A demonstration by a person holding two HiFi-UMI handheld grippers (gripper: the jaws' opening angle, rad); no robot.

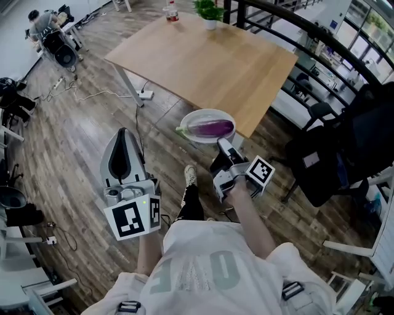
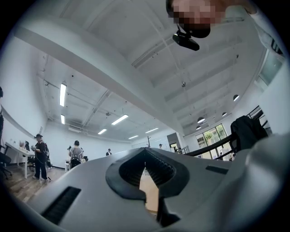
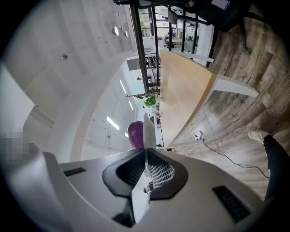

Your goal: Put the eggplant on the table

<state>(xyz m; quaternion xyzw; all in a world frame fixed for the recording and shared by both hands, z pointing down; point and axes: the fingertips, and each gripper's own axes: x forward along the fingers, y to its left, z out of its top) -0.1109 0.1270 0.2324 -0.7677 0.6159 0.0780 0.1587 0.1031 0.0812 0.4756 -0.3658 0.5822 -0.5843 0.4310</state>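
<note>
A purple eggplant (image 1: pixel 213 128) lies on a white plate (image 1: pixel 196 117) that hangs in the air just before the near corner of the wooden table (image 1: pixel 203 61). My right gripper (image 1: pixel 221 144) is shut on the plate's near rim. In the right gripper view the plate (image 3: pixel 147 129) shows edge-on between the jaws, with the eggplant (image 3: pixel 134 134) to its left and the table (image 3: pixel 181 90) beyond. My left gripper (image 1: pixel 122 131) is lower left of the plate, over the floor, jaws together and nothing in them. In the left gripper view its tips (image 2: pixel 145 150) meet and point upward at the ceiling.
A potted plant (image 1: pixel 209 11) and a bottle (image 1: pixel 172 11) stand at the table's far edge. A black chair with a jacket (image 1: pixel 345 147) stands at the right by a railing. A power strip (image 1: pixel 146 95) and cables lie on the wood floor. A person sits far left (image 1: pixel 43 24).
</note>
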